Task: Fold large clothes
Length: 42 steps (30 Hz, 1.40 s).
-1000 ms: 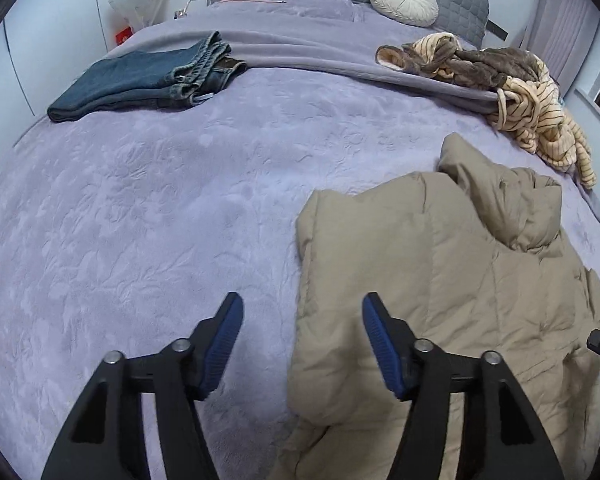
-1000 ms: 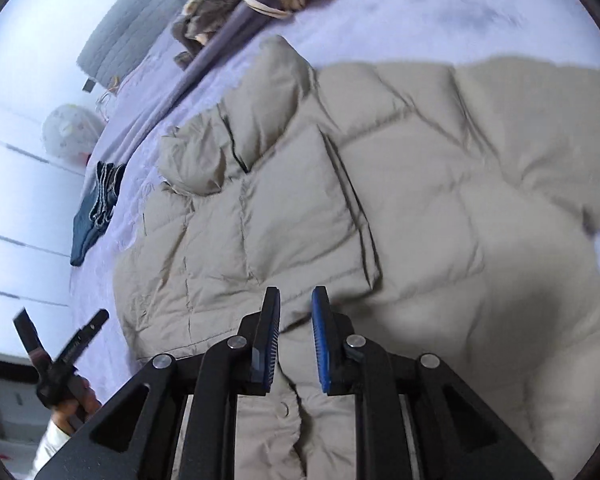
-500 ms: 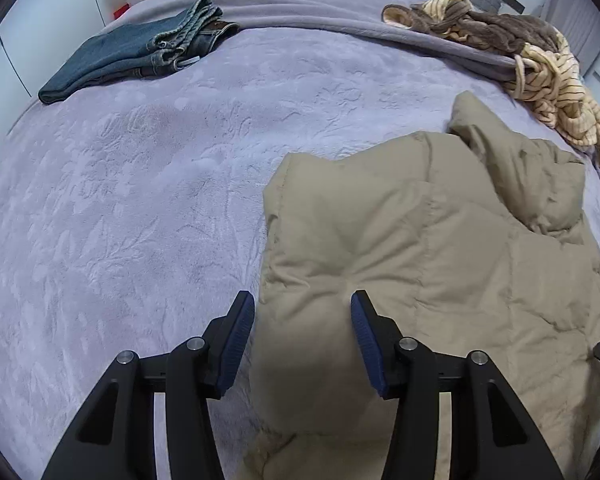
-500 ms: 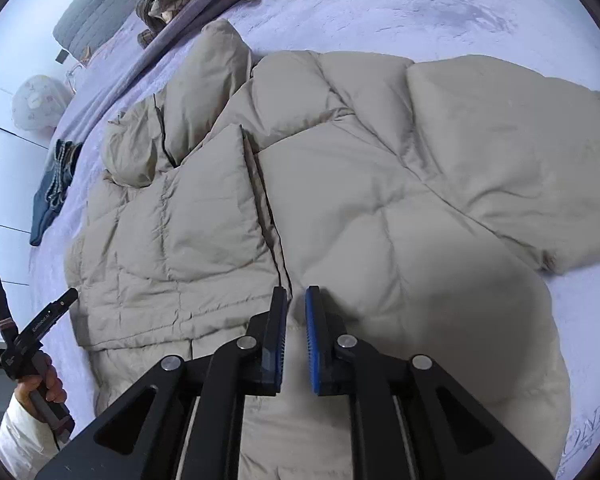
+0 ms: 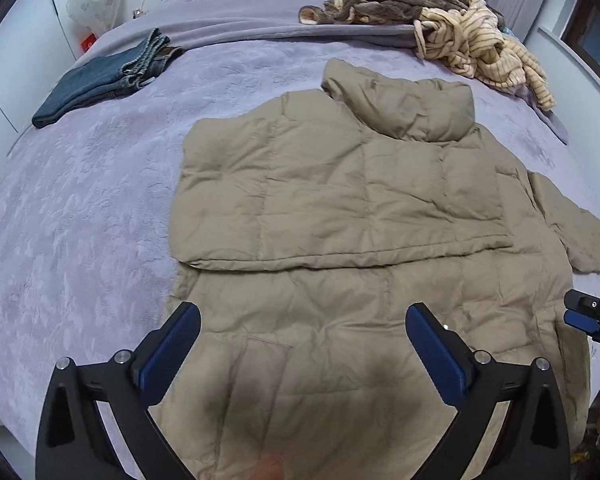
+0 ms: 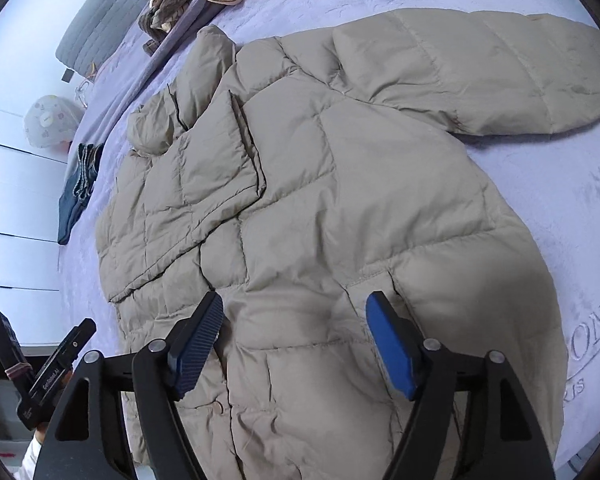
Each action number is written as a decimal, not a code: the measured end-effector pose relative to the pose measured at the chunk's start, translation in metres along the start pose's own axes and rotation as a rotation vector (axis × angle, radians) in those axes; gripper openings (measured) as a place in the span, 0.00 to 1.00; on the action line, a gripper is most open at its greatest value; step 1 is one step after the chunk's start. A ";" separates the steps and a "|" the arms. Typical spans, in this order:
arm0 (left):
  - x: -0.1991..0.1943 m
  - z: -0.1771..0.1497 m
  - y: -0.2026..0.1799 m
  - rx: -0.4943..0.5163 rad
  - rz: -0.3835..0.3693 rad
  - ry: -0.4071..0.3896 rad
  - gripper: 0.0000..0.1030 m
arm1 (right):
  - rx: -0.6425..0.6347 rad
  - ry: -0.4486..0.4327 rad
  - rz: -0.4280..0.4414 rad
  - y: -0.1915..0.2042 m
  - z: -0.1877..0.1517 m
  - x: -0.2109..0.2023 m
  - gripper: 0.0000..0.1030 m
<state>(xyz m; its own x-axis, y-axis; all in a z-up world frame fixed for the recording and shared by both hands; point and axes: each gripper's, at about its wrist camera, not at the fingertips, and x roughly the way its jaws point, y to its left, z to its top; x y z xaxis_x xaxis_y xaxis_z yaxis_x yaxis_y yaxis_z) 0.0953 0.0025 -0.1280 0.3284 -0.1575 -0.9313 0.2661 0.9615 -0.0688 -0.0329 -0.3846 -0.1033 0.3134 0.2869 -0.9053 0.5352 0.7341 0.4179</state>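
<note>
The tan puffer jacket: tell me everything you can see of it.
The tan puffer jacket is quilted in stitched, padded panels of smooth matte fabric. It lies spread flat on the purple bedspread, collar toward the headboard. One sleeve is folded across the chest; the other sleeve stretches straight out to the side. Neither gripper touches it: the left gripper and right gripper hover above its lower part, jaws opening, nothing between them.
</note>
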 end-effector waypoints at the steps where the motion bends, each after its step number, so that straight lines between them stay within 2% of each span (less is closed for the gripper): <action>1: 0.001 -0.001 -0.007 0.007 -0.005 0.011 1.00 | 0.007 -0.005 0.007 -0.005 -0.001 -0.003 0.78; 3: 0.004 0.000 -0.022 0.026 0.000 0.025 1.00 | 0.026 -0.026 0.022 -0.014 0.000 -0.010 0.83; 6: 0.009 0.002 -0.038 0.053 0.016 0.034 1.00 | 0.071 -0.043 0.056 -0.030 0.004 -0.015 1.00; 9: 0.016 0.003 -0.053 0.069 -0.001 0.060 1.00 | 0.126 -0.063 0.106 -0.046 0.005 -0.018 1.00; 16: 0.028 0.004 -0.088 0.097 -0.016 0.102 1.00 | 0.217 -0.058 0.112 -0.096 0.018 -0.024 1.00; 22: 0.039 0.007 -0.109 0.079 -0.012 0.123 1.00 | 0.383 -0.177 0.097 -0.166 0.052 -0.047 1.00; 29: 0.051 0.014 -0.130 0.037 -0.024 0.139 1.00 | 0.717 -0.311 0.262 -0.254 0.082 -0.052 1.00; 37: 0.057 0.021 -0.145 0.046 -0.020 0.137 1.00 | 0.956 -0.456 0.490 -0.298 0.107 -0.037 1.00; 38: 0.057 0.022 -0.145 0.044 -0.014 0.135 1.00 | 0.976 -0.458 0.528 -0.300 0.110 -0.034 0.99; 39: 0.058 0.022 -0.144 0.041 -0.012 0.135 1.00 | 0.987 -0.452 0.550 -0.300 0.112 -0.032 0.92; 40: 0.058 0.023 -0.144 0.038 -0.006 0.133 1.00 | 0.991 -0.444 0.560 -0.303 0.113 -0.032 0.75; 41: 0.059 0.023 -0.143 0.035 -0.001 0.133 1.00 | 0.990 -0.430 0.570 -0.303 0.116 -0.030 0.65; 42: 0.060 0.024 -0.142 0.032 0.001 0.133 1.00 | 0.984 -0.423 0.593 -0.304 0.118 -0.028 0.44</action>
<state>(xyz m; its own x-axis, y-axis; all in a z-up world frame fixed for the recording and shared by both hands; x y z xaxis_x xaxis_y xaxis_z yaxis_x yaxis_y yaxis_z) 0.0984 -0.1487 -0.1653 0.2060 -0.1231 -0.9708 0.2950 0.9537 -0.0583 -0.1120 -0.6882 -0.1957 0.8426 0.0613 -0.5351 0.5298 -0.2730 0.8030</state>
